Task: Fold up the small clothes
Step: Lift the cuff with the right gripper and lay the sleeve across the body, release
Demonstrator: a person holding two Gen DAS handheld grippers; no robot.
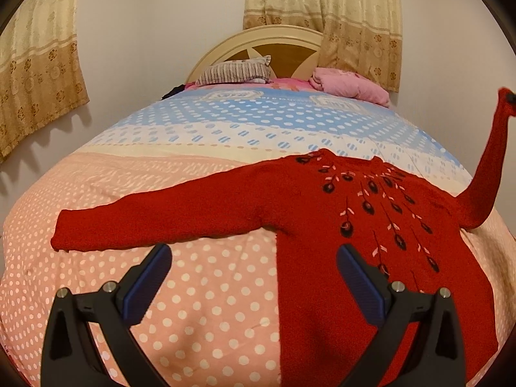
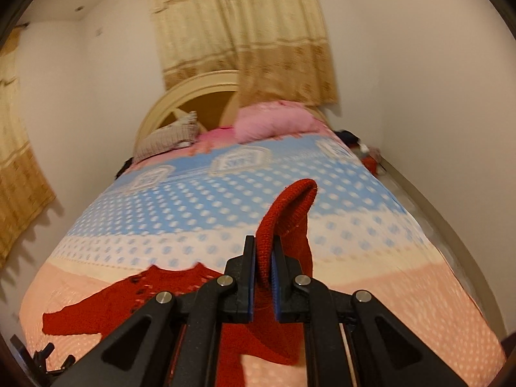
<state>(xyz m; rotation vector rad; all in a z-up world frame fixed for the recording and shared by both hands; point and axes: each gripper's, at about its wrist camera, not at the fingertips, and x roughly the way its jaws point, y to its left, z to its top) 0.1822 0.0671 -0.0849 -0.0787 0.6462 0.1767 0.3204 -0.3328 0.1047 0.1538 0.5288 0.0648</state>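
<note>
Sweater (image 1: 322, 225) lies face-up on the bed (image 1: 193, 290); our right tool (image 2: 263, 258) pinches its sleeve cuff (image 2: 290, 206) aloft, likely to fold it across the body, while our left tool (image 1: 254, 277) hovers wide, empty.

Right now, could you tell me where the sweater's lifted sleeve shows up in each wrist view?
Left wrist view: the lifted sleeve rises at the far right edge, from the red sweater lying on the bedspread.
Right wrist view: the sleeve stands at centre, clamped in the right tongs, cuff curling over above them.
Shared landmark: the pink pillow at the headboard.
</note>
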